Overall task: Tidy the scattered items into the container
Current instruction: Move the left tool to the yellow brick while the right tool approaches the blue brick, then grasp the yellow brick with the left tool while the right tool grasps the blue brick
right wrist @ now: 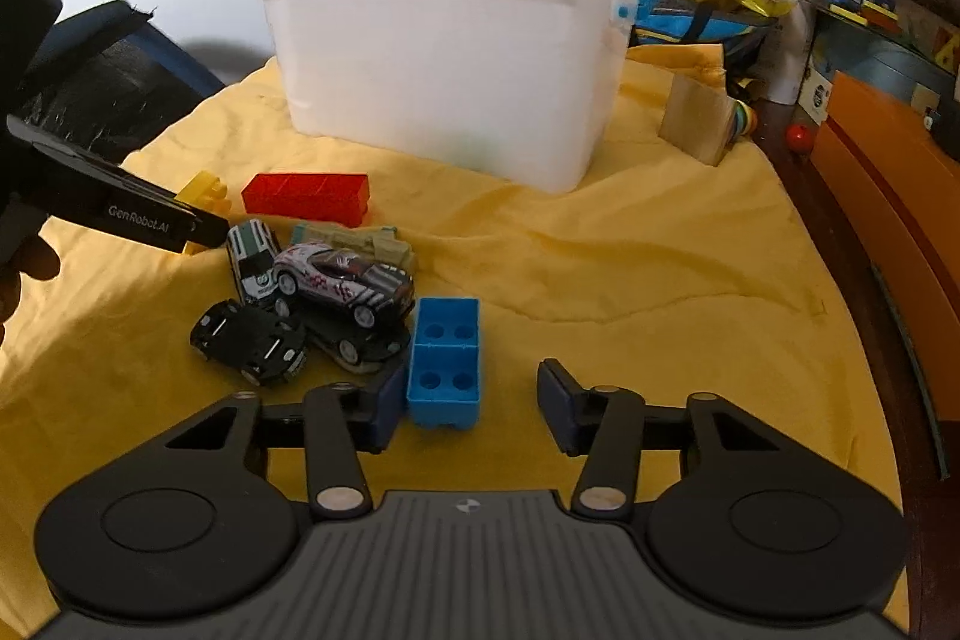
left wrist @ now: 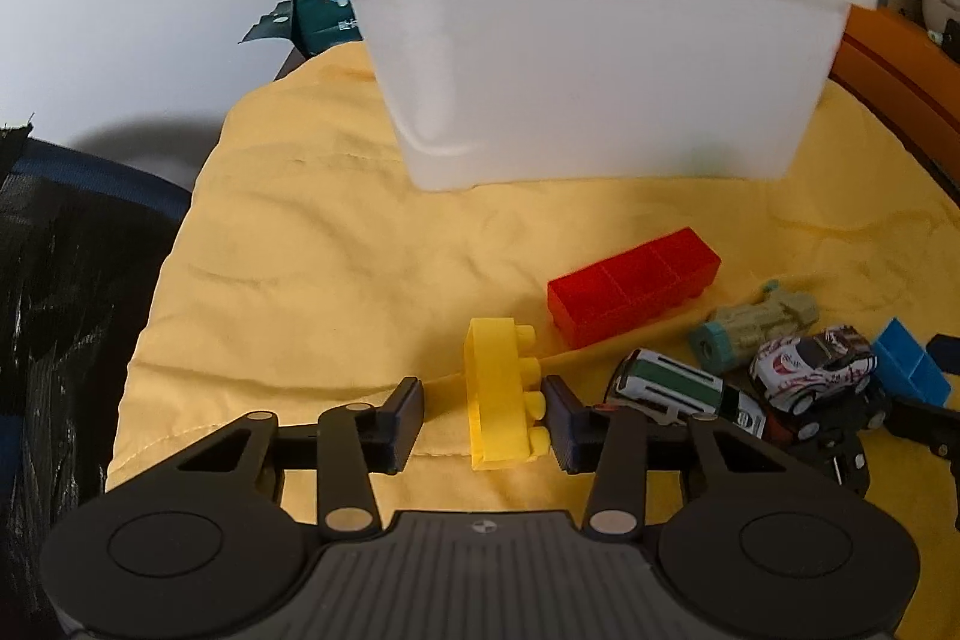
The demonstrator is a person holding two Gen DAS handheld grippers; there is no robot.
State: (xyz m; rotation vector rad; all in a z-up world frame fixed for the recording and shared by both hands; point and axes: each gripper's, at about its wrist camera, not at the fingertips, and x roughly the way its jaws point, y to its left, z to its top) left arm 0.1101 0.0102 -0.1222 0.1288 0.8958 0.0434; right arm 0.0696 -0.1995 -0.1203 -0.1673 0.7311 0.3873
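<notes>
Low in the left wrist frame, just below center, the left gripper (left wrist: 483, 415) has its jaws apart around a yellow brick (left wrist: 501, 397) that stands on edge on the yellow cloth (left wrist: 300, 280); the right pad touches its studs, the left pad stands clear of it. Right of it lie a red brick (left wrist: 633, 283), a grey-green toy (left wrist: 753, 325), a green-and-white car (left wrist: 672, 388) and a white patterned car (left wrist: 810, 367). The white container (left wrist: 588, 52) fills the upper middle of that frame.

Near the bottom center of the right wrist frame, the right gripper (right wrist: 471, 403) has its jaws apart around a blue brick (right wrist: 445, 361) lying hollow side up; the left pad is touching or just beside it, the right pad well apart. Two black cars (right wrist: 252, 343) sit left of the blue brick, under and beside the white patterned car. A wooden block (right wrist: 699, 121) stands right of the container.
</notes>
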